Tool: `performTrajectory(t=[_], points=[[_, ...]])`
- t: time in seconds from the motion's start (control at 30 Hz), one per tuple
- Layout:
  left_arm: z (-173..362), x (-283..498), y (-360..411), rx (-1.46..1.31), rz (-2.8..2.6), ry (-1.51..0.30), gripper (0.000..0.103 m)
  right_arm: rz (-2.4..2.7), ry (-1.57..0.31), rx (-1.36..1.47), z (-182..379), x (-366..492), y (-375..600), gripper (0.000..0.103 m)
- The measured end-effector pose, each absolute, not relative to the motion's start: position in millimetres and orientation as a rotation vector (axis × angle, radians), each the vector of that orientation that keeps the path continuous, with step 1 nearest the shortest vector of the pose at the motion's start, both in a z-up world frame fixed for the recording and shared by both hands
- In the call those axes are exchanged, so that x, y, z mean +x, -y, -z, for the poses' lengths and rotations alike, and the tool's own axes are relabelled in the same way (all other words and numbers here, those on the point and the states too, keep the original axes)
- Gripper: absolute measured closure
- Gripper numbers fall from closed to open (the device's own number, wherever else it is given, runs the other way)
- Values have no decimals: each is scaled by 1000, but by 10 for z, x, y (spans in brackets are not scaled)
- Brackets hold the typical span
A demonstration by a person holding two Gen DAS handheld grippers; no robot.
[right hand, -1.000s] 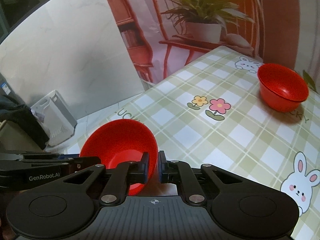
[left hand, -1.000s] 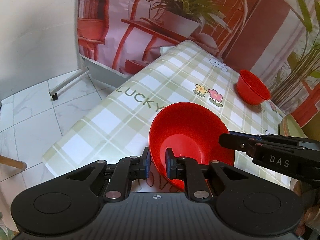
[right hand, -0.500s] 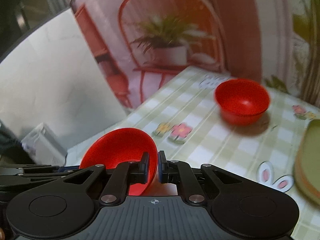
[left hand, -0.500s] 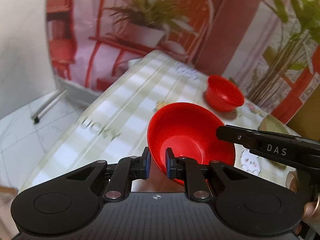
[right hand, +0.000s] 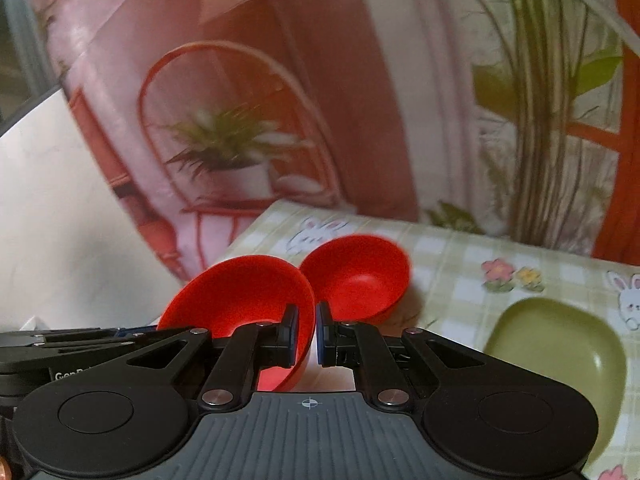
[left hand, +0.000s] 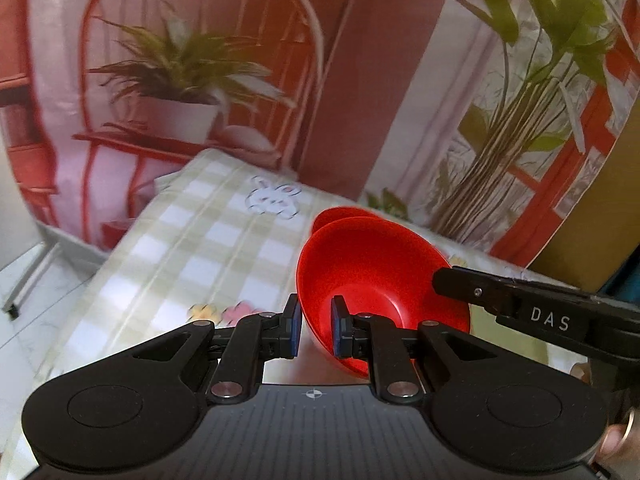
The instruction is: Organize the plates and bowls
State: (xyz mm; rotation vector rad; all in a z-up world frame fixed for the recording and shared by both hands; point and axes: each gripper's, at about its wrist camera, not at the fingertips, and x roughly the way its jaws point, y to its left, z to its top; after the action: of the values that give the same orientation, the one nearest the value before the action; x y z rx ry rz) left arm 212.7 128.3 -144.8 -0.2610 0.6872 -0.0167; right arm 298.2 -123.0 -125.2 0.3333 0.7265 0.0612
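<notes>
Checked bench (right hand: 448, 256) before a printed backdrop (left hand: 360, 80); both grippers' jaws clamp the held red bowl (right hand: 244, 296); beyond it a second red bowl (right hand: 360, 280), beside that a green plate (right hand: 560, 344).

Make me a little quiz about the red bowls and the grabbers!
1. True or false: both hand-held grippers pinch the rim of the same red bowl.
2. How many red bowls are in view?
3. What lies on the table right of the far bowl: A) a green plate, B) a blue cup, C) a spoon?

Key:
1. True: left hand-held gripper and right hand-held gripper clamp the held red bowl.
2. Two; the far red bowl rests on the table.
3. A, the green plate.
</notes>
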Motion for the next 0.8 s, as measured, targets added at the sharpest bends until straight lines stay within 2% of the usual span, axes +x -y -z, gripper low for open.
performTrajectory(t=[0.47,0.8], points=[[1551,3055,-1212,-249,52,-683,87,24,-756,286,1446,3573,1557,94],[1765,3298,-1157,-191,60,-709,87,42,-803,307,1688,3734,1681,94]])
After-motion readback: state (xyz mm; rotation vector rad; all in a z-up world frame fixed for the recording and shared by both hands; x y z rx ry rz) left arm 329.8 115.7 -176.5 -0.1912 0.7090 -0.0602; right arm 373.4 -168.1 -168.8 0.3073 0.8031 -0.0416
